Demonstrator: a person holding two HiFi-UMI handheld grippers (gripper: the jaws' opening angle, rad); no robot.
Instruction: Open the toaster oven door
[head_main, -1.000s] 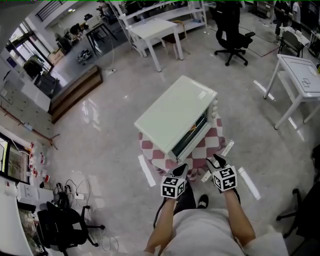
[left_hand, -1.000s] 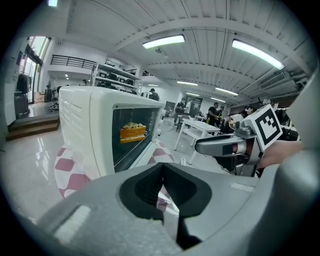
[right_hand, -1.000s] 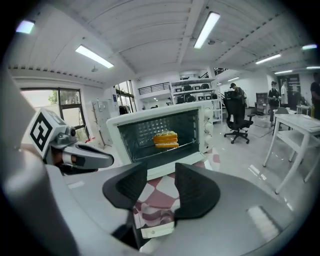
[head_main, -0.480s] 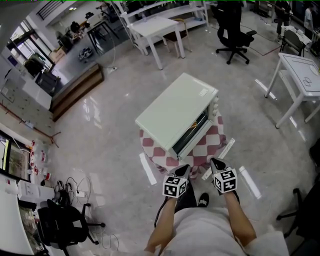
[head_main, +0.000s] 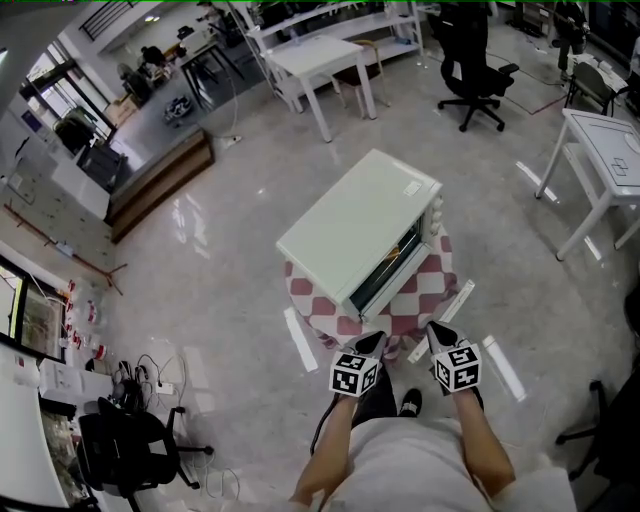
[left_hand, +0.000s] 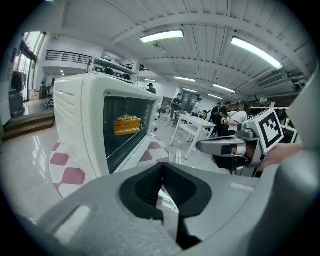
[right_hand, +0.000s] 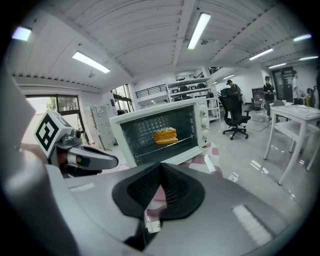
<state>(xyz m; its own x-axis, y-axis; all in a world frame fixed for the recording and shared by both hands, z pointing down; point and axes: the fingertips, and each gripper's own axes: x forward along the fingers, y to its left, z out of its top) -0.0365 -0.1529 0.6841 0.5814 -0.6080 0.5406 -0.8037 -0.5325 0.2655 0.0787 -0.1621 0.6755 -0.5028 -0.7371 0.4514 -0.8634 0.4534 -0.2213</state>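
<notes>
Toaster oven sits on checked-cloth table, door already dropped open, orange food on rack. L gripper + R gripper pinched closed, empty, held near body, prob. since door needs nothing more.

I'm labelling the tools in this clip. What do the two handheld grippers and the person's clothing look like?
Both the left gripper and right gripper have grey bodies and black fingers tapering to a point. Each carries a cube with black-and-white square markers. The person wears a pale short-sleeved shirt.
</notes>
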